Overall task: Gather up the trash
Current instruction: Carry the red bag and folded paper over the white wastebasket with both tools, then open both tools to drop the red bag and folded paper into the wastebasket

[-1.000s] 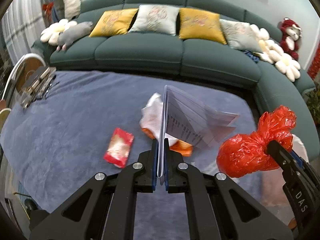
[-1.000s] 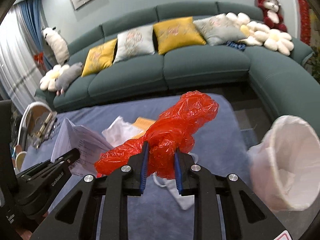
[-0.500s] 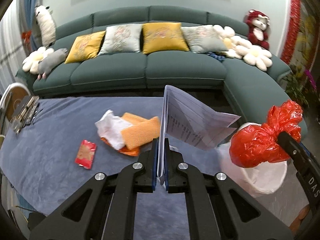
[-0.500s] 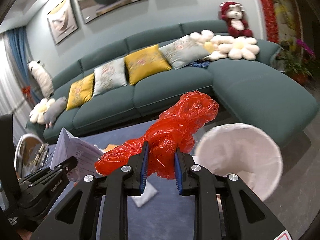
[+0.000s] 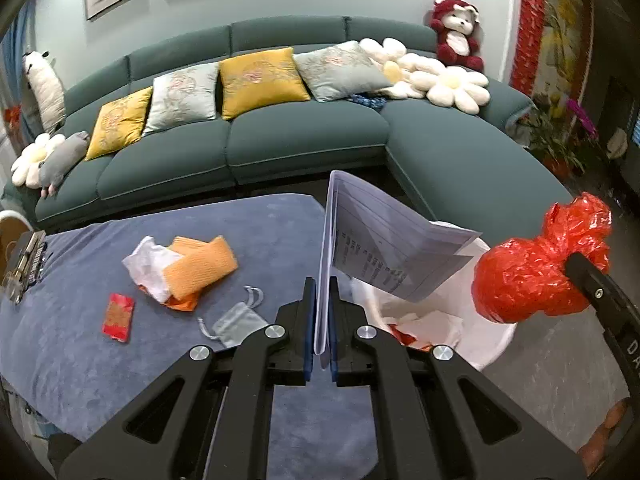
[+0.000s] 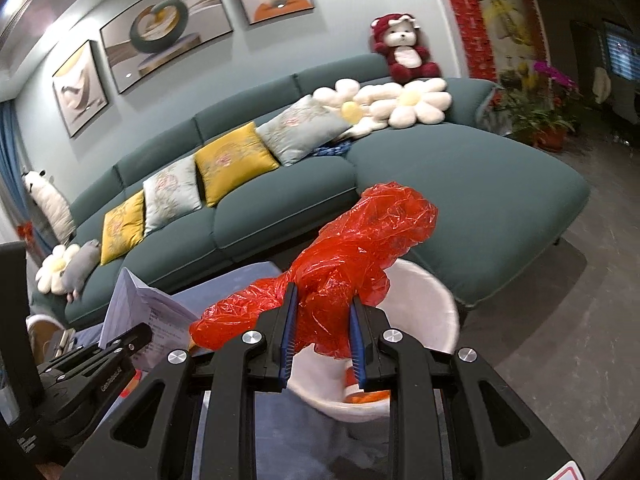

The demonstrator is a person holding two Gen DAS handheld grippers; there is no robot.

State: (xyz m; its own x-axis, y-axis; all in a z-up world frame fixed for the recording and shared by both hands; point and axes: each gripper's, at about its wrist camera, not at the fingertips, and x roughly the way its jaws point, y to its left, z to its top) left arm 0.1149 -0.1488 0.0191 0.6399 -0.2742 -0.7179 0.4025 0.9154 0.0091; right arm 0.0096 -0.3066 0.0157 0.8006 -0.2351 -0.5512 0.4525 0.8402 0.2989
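Observation:
My left gripper (image 5: 321, 304) is shut on folded printed paper sheets (image 5: 380, 240) that stand up above the jaws and lean right over the white bin (image 5: 496, 344). My right gripper (image 6: 322, 320) is shut on a crumpled red plastic bag (image 6: 352, 256), also seen as the red bag (image 5: 536, 276) at the right of the left wrist view. The white bin (image 6: 424, 304) sits right under the bag and holds white and orange scraps. On the blue table cover (image 5: 80, 360) lie a red packet (image 5: 117, 317), a grey drawstring pouch (image 5: 238, 324) and an orange cloth with white wrapping (image 5: 188, 268).
A long green sofa (image 5: 300, 136) with yellow and grey cushions curves behind the table. Plush toys sit on it, among them a red bear (image 5: 456, 36). Metal items (image 5: 24, 264) lie at the table's left edge. Potted plants (image 6: 540, 108) stand at the right on grey floor.
Both grippers have swung right with their loads and risen a little. The white bin has come under them, and the table litter has slid to the left of the views.

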